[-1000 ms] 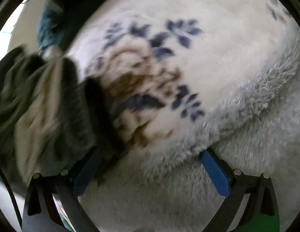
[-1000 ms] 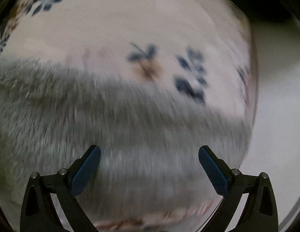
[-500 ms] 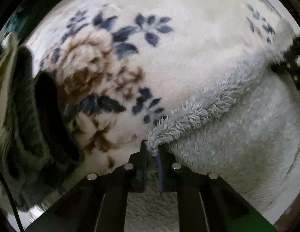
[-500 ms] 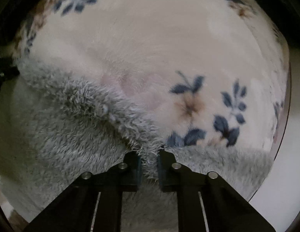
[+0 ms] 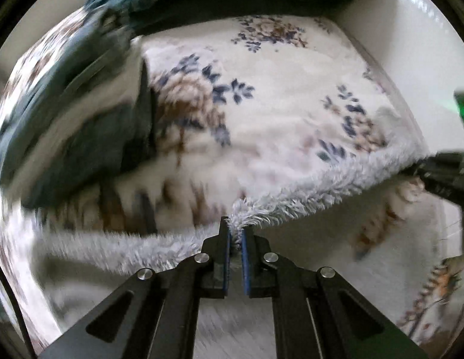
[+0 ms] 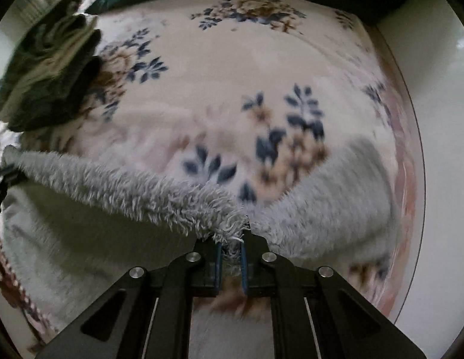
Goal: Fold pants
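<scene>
The pants [image 5: 277,125] are plush, cream with blue and brown flowers, and have a grey fuzzy edge [image 5: 306,197]. My left gripper [image 5: 235,239] is shut on that grey edge and holds it up off the surface below. Along the same edge, the right gripper [image 5: 441,173] shows at the right of the left wrist view. In the right wrist view the pants [image 6: 232,89] spread out ahead. My right gripper [image 6: 232,248] is shut on the grey edge [image 6: 127,185], which runs taut to the left. Both views are blurred.
A crumpled dark green garment [image 6: 49,65] lies at the left on the flowered cover. Dark teal fabric [image 5: 82,95] is heaped at the left and along the top of the left wrist view. A pale, smooth surface [image 6: 441,119] lies beyond the right edge.
Both grippers went from wide open over the pants to shut on the grey fuzzy edge. They then rose with it, so more of the pants and surroundings shows.
</scene>
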`<state>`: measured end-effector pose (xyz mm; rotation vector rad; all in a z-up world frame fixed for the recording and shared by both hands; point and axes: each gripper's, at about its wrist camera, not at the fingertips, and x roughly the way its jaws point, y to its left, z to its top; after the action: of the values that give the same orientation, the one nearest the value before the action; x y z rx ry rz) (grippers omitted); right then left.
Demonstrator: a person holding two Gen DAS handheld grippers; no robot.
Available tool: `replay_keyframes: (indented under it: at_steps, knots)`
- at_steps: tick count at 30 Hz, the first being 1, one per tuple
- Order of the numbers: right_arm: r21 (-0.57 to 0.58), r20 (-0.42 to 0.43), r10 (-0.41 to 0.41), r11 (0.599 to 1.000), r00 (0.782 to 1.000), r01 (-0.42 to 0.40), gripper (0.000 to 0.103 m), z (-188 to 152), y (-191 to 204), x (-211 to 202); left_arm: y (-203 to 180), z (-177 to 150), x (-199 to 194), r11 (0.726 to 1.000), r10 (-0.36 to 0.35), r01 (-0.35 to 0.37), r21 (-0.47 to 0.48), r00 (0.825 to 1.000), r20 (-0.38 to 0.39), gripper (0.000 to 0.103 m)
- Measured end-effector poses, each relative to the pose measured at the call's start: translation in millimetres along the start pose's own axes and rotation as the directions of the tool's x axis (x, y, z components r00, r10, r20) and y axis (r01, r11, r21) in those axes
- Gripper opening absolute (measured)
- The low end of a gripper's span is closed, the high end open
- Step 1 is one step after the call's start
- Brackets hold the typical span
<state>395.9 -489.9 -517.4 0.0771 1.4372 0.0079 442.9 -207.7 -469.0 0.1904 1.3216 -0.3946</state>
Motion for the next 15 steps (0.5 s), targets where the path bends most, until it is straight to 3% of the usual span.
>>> replay_keyframes:
  at_steps: [3, 6, 9, 13, 15]
  knots:
    - [0.04, -0.025, 0.029, 0.999, 0.999, -0.028, 0.01, -58.8, 4.0, -15.8, -11.3, -45.0, 1.8, 0.995, -0.04, 0.038, -0.088, 0.999, -0.023, 0.004]
    - [0.053, -0.077, 0.023, 0.998, 0.997, -0.019, 0.01, -119.9, 16.2, -14.4, -19.0, -104.1, 2.9, 0.983, -0.079, 0.06, -0.174, 0.992, -0.101, 0.004]
    - [0.061, -0.168, 0.002, 0.998, 0.986, 0.009, 0.01, -177.6, 29.1, 7.7, -19.5, -170.3, 29.8, 0.963, -0.13, 0.074, -0.26, 0.97, -0.205, 0.004]
    - [0.014, -0.218, -0.077, 0.997, 0.973, 0.082, 0.01, -228.7, 44.3, 39.8, -19.2, -225.9, 71.6, 0.952, -0.161, 0.068, -0.299, 0.941, -0.298, 0.004]
    - [0.003, -0.223, -0.105, 0.994, 0.969, 0.108, 0.01, -243.3, 51.2, 51.9, -21.2, -234.9, 85.9, 0.959, -0.145, 0.057, -0.277, 0.94, -0.308, 0.004]
